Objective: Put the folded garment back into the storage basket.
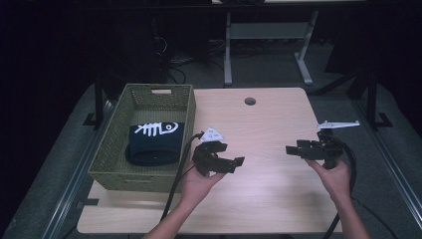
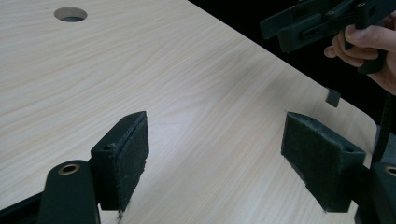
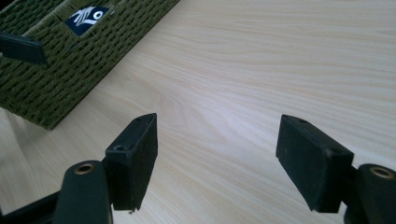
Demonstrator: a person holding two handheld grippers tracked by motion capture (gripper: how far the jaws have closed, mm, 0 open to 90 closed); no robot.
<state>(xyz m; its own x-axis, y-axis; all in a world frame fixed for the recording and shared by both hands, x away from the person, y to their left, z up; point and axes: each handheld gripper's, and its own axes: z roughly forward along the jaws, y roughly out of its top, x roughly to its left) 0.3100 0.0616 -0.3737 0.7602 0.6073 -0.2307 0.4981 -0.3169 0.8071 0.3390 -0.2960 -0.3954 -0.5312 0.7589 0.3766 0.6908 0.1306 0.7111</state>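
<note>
From the high view, your left gripper [image 1: 234,164] hovers just right of the green woven basket [image 1: 185,102], jaws spread and empty. Your right gripper [image 1: 293,149] hangs well to the basket's right, also spread with nothing between the pads. The folded dark cloth with a white fishbone print [image 1: 155,142] lies inside the basket, toward its near end.

In the left gripper view, bare pale wooden table [image 2: 140,70] lies under the open jaws.

In the right gripper view, the basket sits at the upper left; turn toward it before lowering, and clear its rim first.
</note>
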